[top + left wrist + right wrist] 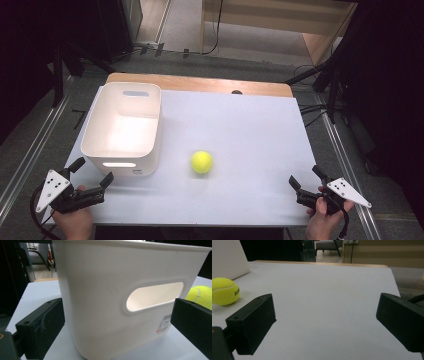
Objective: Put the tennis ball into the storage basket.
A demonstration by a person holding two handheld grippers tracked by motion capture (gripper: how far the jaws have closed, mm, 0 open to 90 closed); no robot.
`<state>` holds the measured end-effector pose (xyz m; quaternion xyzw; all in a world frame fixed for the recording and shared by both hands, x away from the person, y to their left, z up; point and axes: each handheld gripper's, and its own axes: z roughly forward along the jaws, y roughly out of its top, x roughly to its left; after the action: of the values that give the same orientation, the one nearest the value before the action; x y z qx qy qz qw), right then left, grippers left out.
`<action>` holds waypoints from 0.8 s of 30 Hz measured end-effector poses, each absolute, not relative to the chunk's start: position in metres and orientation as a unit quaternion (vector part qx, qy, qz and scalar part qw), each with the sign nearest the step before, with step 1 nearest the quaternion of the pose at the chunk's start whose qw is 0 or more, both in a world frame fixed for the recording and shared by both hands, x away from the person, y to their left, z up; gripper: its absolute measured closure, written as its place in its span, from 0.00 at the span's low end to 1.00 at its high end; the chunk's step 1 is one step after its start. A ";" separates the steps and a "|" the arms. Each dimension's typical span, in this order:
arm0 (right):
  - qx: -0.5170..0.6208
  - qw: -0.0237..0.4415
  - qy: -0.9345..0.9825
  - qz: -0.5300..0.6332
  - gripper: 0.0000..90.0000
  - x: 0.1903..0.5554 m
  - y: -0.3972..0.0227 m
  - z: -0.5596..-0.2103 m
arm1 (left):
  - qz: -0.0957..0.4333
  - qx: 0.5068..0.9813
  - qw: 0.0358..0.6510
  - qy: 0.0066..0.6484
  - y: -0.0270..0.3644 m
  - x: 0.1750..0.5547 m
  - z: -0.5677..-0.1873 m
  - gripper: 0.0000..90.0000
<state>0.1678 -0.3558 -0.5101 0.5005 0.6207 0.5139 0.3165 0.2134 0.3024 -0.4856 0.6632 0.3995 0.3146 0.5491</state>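
Yellow tennis ball (202, 162) in the frame's middle may roll if either wide-open gripper, left gripper (93, 173) or right gripper (305, 177), bumps it.

— What's under it all?
— A white sheet (240, 130) over a wooden table (200, 83); the wood shows as a strip along the far edge, with a small dark spot (236, 92) on it.
— And around the table?
— Grey floor, a metal rail (35, 150) at the left, black cables (312, 107) at the right, and pale wooden furniture (280, 25) at the back.

Overhead camera; two low claw-mounted views
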 end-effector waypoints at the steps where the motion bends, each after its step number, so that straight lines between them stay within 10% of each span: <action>1: 0.498 0.318 0.623 0.512 0.01 0.168 -0.355 -0.510 | 0.314 0.664 0.549 0.400 0.302 0.213 -0.486 0.00; 24: 0.482 0.279 0.670 0.491 0.01 0.185 -0.340 -0.485 | 0.316 0.677 0.539 0.390 0.298 0.213 -0.487 0.00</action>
<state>0.1852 -0.3397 -0.4851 0.4824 0.6698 0.4909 0.2786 0.2131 0.2982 -0.4867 0.6766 0.3900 0.3156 0.5389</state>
